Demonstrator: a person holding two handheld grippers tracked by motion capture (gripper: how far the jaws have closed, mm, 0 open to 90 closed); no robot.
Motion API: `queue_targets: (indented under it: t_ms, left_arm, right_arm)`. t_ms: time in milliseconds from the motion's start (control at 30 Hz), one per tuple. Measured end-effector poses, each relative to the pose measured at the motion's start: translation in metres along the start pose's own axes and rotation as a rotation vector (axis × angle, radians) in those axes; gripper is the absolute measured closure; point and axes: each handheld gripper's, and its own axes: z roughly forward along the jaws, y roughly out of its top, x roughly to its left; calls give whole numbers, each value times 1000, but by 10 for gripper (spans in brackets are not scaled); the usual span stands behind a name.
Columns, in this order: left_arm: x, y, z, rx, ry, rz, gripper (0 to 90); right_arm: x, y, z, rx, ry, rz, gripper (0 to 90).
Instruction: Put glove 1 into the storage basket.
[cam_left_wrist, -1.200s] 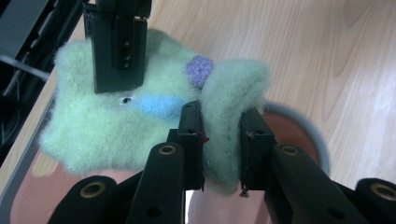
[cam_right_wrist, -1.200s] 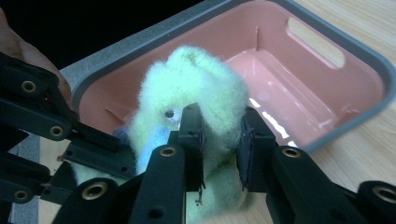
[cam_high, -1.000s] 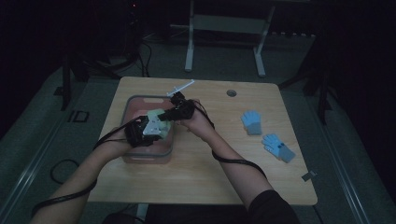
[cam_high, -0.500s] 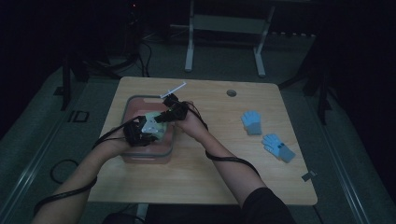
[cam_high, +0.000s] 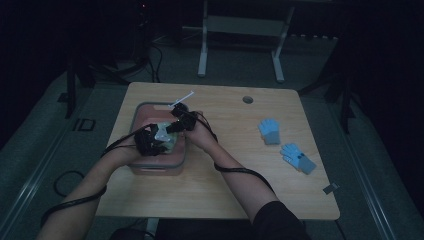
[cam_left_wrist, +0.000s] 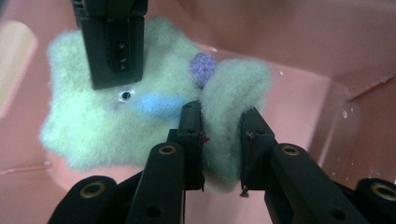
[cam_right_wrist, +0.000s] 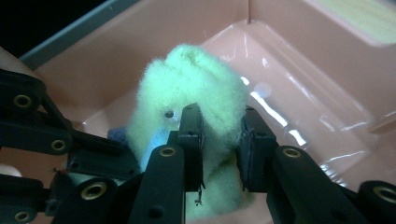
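Both grippers are clamped on a fuzzy pale-green glove (cam_left_wrist: 116, 126) inside the pink bin (cam_high: 145, 167), which stands near the table's left edge. The left gripper (cam_left_wrist: 222, 140) pinches a folded lobe of the fabric between its jaws; the right gripper (cam_right_wrist: 219, 140) grips another fold of the same item, its pads pressed into the pile. The glove carries a blue patch and a purple spot and sits low between the bin walls; whether it rests on the floor cannot be determined. Two blue gloves (cam_high: 270, 131) lie apart near the table's (cam_high: 225, 190) right edge, untouched. Judgement: placement of the green glove into the bin is nearly complete; release and withdrawal of both grippers remain outstanding.
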Motion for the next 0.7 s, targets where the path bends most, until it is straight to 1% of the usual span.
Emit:
queue_targets:
  t_ms: [33, 67, 133, 233, 267, 367, 400, 433, 500, 533, 567, 600, 633, 667, 700]
  left_arm:
    - [0, 0, 1, 5, -3, 2, 746]
    - [0, -1, 3, 12, -9, 3, 745]
    - [1, -1, 5, 14, -25, -14, 742]
    - [3, -1, 8, 32, -27, -23, 726]
    - [3, -1, 8, 39, -29, -20, 713]
    - [4, 0, 9, 53, -61, -27, 657]
    - [5, 0, 9, 55, -67, -32, 639]
    - [5, 0, 9, 60, -60, -39, 597]
    - [5, 0, 7, 51, -53, -45, 527]
    - [5, 0, 6, 47, -48, -50, 508]
    - [5, 0, 6, 47, -48, -50, 465]
    - [4, 1, 3, 43, -26, -64, 465]
    - [5, 2, 1, 41, -28, -77, 374]
    - [5, 2, 0, 38, -32, -98, 334]
    - [5, 3, -1, 33, -37, -116, 260]
  right_arm:
    - [1, -1, 2, 13, -4, 0, 721]
    - [1, -1, 3, 14, -9, -8, 706]
    - [2, 0, 3, 14, -15, -2, 669]
    - [3, 0, 1, 19, -32, -9, 611]
    - [3, -1, 0, 17, -34, -11, 599]
    - [2, -3, -6, 8, -32, -12, 587]
    - [1, -5, -9, -3, -28, -10, 577]
    - [1, -6, -12, -16, -16, -3, 572]
    - [0, -10, -18, -29, -9, -1, 557]
    - [1, -12, -21, -37, -5, -3, 550]
    - [1, -12, -21, -37, -5, -3, 550]
    - [1, -14, -24, -43, -4, -6, 539]
    - [1, -17, -31, -57, 2, -1, 525]
    - [1, -19, -35, -70, 7, -1, 514]
    - [1, -20, -39, -76, 2, -4, 499]
